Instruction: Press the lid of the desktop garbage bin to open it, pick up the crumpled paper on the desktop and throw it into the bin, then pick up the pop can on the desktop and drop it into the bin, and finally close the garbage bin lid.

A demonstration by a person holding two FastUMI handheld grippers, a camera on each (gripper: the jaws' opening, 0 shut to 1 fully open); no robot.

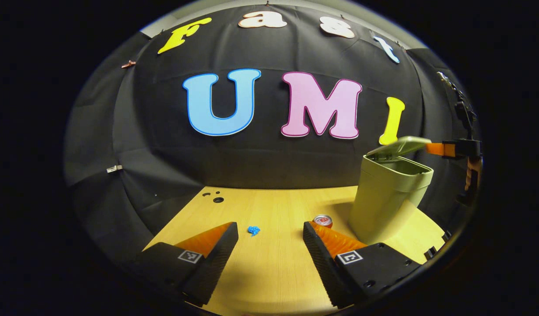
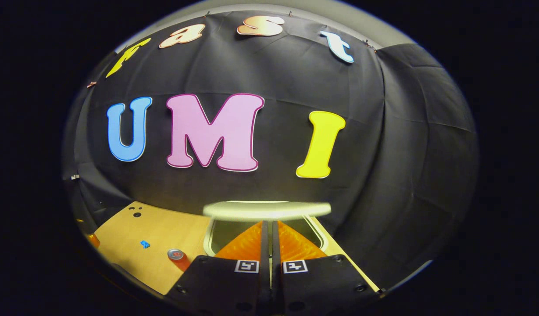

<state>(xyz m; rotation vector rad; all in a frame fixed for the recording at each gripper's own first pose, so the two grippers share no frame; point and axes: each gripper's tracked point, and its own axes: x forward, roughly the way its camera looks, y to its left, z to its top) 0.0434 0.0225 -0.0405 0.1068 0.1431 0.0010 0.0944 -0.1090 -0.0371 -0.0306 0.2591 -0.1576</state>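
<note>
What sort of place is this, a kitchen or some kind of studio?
Most likely a small recording booth, not a kitchen: black cloth walls off a bare wooden desk holding just a bin, a can and crumpled paper.

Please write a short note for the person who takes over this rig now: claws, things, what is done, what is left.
Left claw: open, holding nothing, low over the desk.
Right claw: shut, empty, its tips at the raised lid of the bin.
Crumpled paper and pop can stand on the desk, the can beside the bin.
Done: lid is open.
Left: paper in, can in, close lid.
</note>
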